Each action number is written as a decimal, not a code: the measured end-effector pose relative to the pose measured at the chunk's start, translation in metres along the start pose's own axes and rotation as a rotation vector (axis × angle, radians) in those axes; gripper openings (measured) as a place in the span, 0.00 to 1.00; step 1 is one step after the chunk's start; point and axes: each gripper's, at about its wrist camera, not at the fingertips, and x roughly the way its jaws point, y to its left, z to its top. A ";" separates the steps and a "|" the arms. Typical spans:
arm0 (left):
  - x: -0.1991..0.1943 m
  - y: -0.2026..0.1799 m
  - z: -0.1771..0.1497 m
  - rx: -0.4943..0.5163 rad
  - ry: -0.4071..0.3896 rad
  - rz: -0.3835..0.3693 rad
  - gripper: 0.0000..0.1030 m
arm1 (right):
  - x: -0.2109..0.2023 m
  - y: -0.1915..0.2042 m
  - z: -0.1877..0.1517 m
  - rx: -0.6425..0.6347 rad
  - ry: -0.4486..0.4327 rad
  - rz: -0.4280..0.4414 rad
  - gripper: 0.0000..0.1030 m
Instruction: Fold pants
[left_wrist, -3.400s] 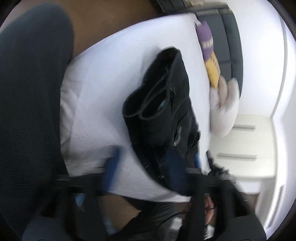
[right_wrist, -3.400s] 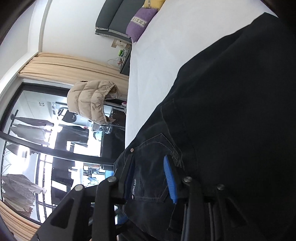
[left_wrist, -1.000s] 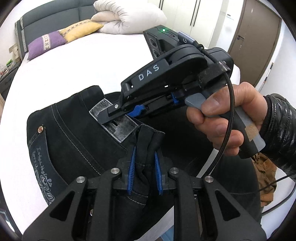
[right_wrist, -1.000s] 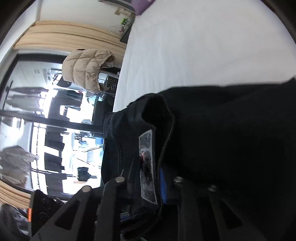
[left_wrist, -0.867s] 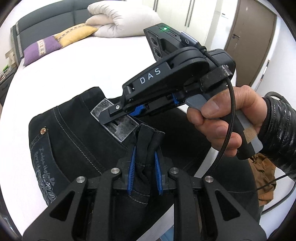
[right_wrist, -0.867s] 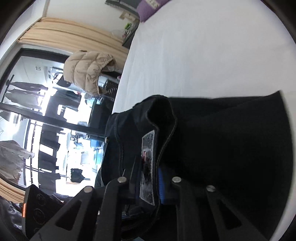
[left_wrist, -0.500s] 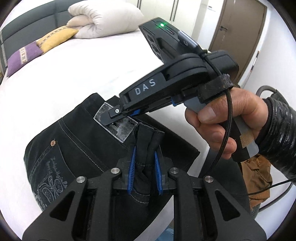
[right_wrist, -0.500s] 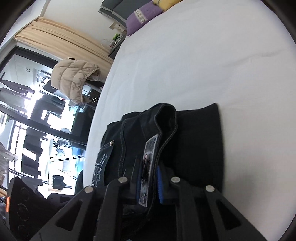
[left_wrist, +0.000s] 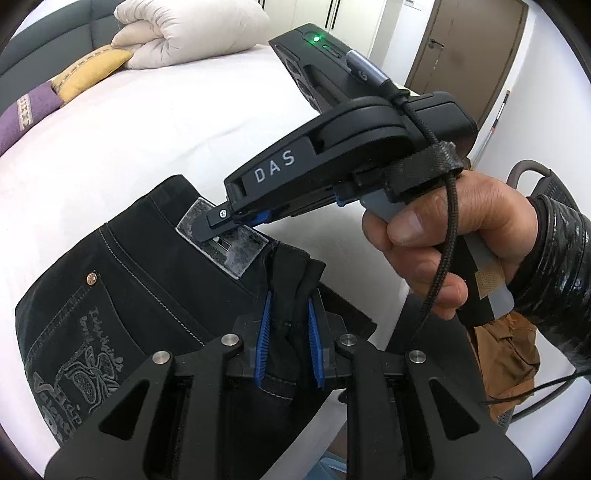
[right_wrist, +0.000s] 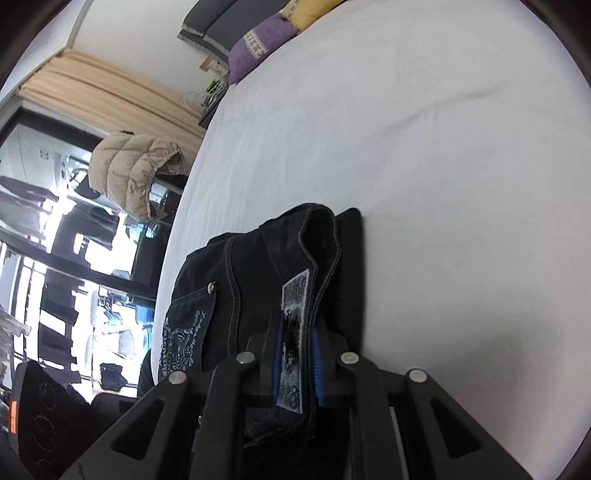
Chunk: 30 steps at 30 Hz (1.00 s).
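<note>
Left wrist view: left tongs (left_wrist: 289, 338) and right tongs (left_wrist: 236, 221) both pinching black jeans (left_wrist: 147, 295) at the waistband; fold being laid on bed (left_wrist: 147, 129), release next

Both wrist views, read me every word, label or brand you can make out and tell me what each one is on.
"DAS": white letters on the side of the right gripper, seen in the left wrist view.
Embroidered script on the back pocket of the black pants: ornate lettering, not legible with confidence.
Waistband patch, grey and worn: any print is too blurred to read.
Pattern band on the purple pillow: decoration, not letters.
</note>
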 end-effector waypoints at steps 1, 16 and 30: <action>0.001 0.000 0.000 0.003 -0.001 0.000 0.17 | 0.000 -0.001 0.001 0.001 -0.003 -0.001 0.14; -0.035 0.060 -0.023 -0.194 0.037 -0.180 0.20 | 0.001 -0.036 -0.020 0.106 -0.066 0.144 0.23; -0.056 0.261 -0.052 -0.574 -0.091 -0.130 0.19 | -0.003 0.037 -0.027 0.003 -0.026 0.151 0.16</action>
